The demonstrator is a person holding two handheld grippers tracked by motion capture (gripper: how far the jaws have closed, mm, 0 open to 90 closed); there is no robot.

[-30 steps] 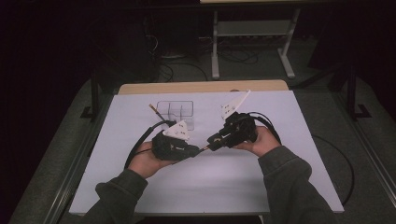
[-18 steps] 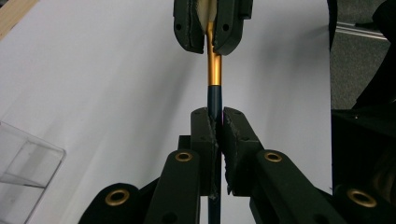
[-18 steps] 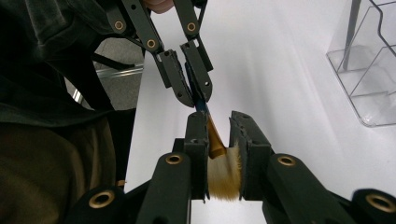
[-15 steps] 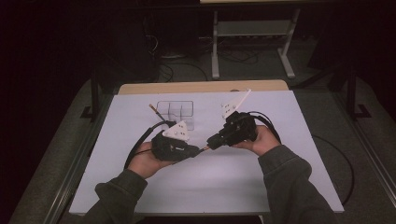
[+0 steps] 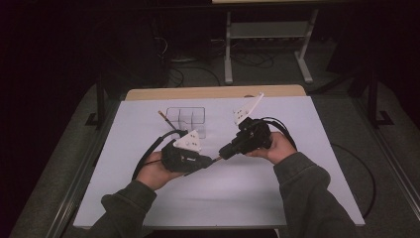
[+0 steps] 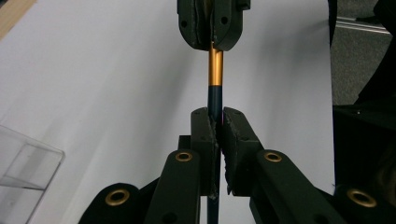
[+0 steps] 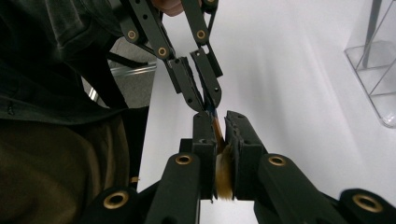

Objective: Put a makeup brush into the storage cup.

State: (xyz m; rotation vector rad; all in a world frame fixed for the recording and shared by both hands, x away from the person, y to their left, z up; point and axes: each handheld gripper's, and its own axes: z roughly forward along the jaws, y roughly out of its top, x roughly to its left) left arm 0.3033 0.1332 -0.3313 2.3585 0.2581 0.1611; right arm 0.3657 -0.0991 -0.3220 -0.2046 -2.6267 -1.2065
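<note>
A slim brush hangs over the white table between both grippers, with a dark handle, a gold ferrule (image 6: 215, 67) and tan bristles (image 7: 225, 172). My left gripper (image 6: 215, 114) is shut on the dark handle just below the ferrule. Facing it, my right gripper (image 7: 218, 119) is shut on the bristle end, and the bristles are squeezed flat between its jaws. In the high view the left gripper (image 5: 210, 161) and right gripper (image 5: 224, 152) meet tip to tip at the table's middle, and a short piece of the brush (image 5: 217, 158) shows between them.
A clear plastic organiser (image 5: 187, 119) with compartments stands behind the grippers at the table's back, and another thin brush (image 5: 166, 118) leans out of its left side. White paper (image 5: 297, 198) covers the table. Cables trail from both grippers.
Almost nothing differs. Both grippers stay shut on the brush in the same spot, and the left hand has sunk very slightly towards the person.
</note>
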